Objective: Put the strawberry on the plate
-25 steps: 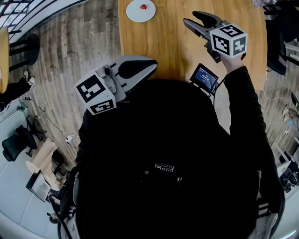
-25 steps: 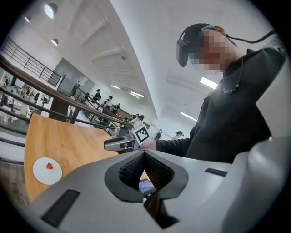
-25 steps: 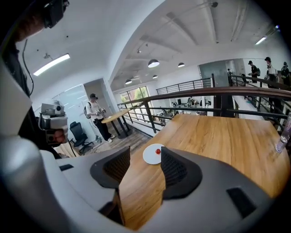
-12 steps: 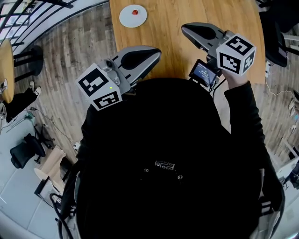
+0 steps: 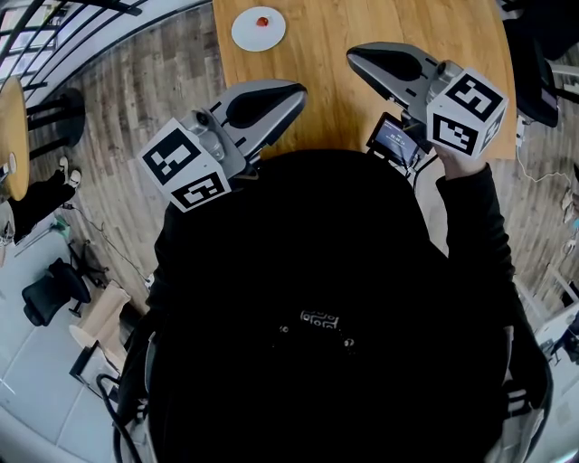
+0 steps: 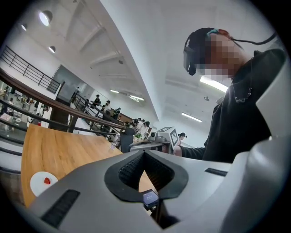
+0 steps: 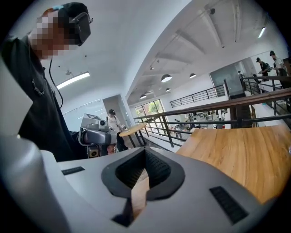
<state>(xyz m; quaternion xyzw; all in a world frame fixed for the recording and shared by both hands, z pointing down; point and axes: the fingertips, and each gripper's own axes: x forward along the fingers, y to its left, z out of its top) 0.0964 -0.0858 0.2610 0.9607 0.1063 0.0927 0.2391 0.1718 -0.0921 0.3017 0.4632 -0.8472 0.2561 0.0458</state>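
1. Already, in the head view, the strawberry (image 5: 262, 21) lies on the white plate (image 5: 244, 36) at the far left corner of the wooden worktop (image 5: 321, 45), well apart from both grippers. The right gripper (image 5: 354, 54) hangs over the worktop's near part with its fingers pressed together. A second ago they stood wide apart, so they have closed on nothing. It is also held higher and closer to the person than it was then. The left gripper (image 5: 297, 88) sits by the near edge, its fingers likewise together, and has changed little.
2. In the left gripper view, the ribbed fingers (image 6: 129, 170) meet at their tips and nothing is held between them. A small lit screen (image 6: 150, 199) shows through the gap below them. The plate shows low on the left with the red fruit resting on it, untouched.
3. In the right gripper view, the fingers (image 7: 157, 170) are closed tip to tip and empty. Only bare worktop stretches beyond them on the right. The plate and strawberry fall outside this view. The left gripper shows at the left, beside the person's dark sleeve.
4. In short, with the fruit on the plate and both tools empty and drawn back, the placing looks finished. The closing of the right fingers reads as a rest pose, not a new grasp.
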